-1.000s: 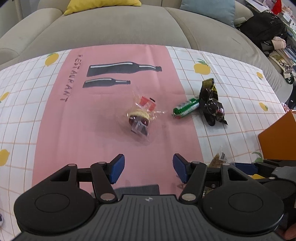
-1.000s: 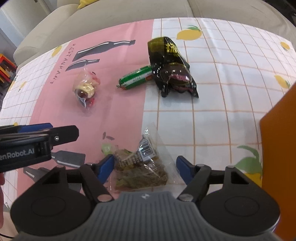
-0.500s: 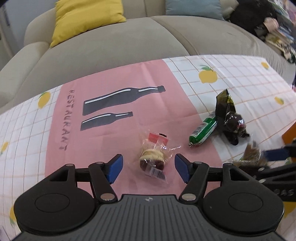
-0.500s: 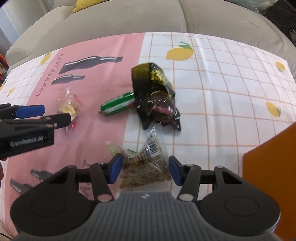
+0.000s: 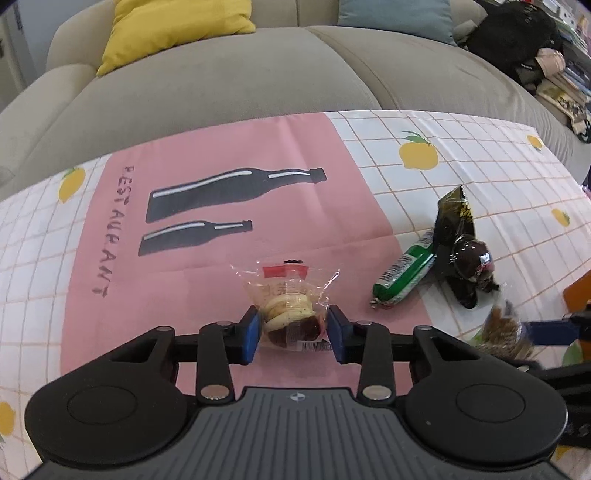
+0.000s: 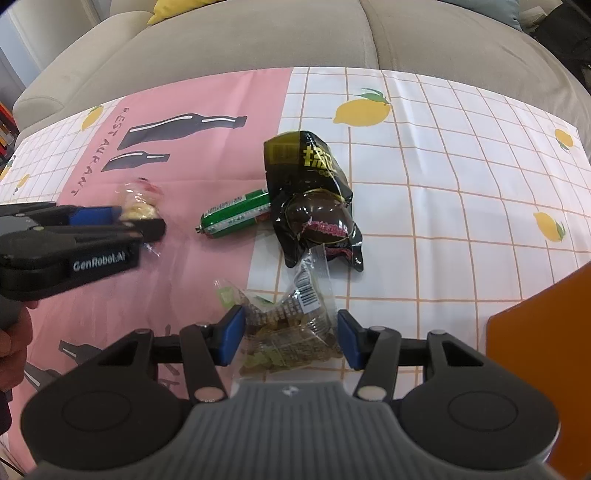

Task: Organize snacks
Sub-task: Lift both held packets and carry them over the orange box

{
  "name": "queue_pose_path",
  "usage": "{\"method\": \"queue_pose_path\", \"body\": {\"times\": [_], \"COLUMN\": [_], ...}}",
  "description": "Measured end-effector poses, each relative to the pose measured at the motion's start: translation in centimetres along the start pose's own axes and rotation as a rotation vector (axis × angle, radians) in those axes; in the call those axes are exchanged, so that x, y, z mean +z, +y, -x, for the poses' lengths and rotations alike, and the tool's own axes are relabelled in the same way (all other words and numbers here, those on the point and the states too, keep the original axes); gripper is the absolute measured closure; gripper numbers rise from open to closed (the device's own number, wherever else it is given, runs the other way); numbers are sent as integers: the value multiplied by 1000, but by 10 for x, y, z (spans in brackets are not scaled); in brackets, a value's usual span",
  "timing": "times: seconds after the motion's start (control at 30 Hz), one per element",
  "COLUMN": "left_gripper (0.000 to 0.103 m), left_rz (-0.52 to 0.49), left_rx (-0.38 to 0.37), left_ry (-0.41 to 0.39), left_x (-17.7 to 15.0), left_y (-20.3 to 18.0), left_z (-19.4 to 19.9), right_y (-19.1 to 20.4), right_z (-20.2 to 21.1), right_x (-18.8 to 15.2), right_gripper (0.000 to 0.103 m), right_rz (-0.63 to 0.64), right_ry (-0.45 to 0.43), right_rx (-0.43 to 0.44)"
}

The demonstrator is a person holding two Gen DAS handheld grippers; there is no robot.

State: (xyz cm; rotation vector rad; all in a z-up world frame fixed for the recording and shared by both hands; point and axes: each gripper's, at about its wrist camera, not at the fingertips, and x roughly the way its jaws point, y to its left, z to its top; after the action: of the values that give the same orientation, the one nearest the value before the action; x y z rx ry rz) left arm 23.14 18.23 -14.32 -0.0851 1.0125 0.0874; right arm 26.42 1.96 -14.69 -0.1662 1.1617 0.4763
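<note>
My left gripper (image 5: 291, 334) is shut on a clear packet of round cookies (image 5: 286, 312) over the pink cloth. It also shows in the right wrist view (image 6: 110, 221). My right gripper (image 6: 290, 338) is shut on a clear bag of brown-green snacks (image 6: 291, 328), lifted above the cloth; the bag shows blurred in the left wrist view (image 5: 506, 328). A green sausage stick (image 6: 236, 213) and a black packet with a dark egg (image 6: 314, 206) lie on the table beyond it; both also show in the left wrist view, the stick (image 5: 404, 275) and the packet (image 5: 461, 251).
An orange box (image 6: 546, 365) stands at the right edge of the table. A grey sofa (image 5: 236, 77) with a yellow cushion (image 5: 173, 26) runs behind the table. Bags and clutter (image 5: 524, 44) sit at the far right.
My left gripper moved forward and closed on the cookie packet. My right gripper closed tighter on the brown-green snack bag and lifted it.
</note>
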Motion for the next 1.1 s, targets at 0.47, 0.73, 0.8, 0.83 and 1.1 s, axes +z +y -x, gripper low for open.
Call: {"method": "queue_pose_path", "body": {"times": [0.47,0.73,0.8,0.83,1.1], "left_gripper": [64,64,64,64,64], "left_rz": [187,203,197,193,141], "left_rx": [-111,-166,-171,-178,-240], "left_ry": [-6,-27,-25,-29,-43], "left_x": [-20,-41,-47,-49,-55], "left_y": [-24,-55,-66,-72,-117], "left_z": [63,123,136,143,188], "right_y": [-2,-22,-30,-34,-70], "right_z": [43,104,121,128,187], "right_x": [-36,-72,-79,-82,-105], "right_gripper": [53,53,53,53,53], "right_rz": [-40,-104,-121,-130,-176], "right_ry": [-8,-85,-110,-120,-215], "right_rx": [37,85,84,86,75]}}
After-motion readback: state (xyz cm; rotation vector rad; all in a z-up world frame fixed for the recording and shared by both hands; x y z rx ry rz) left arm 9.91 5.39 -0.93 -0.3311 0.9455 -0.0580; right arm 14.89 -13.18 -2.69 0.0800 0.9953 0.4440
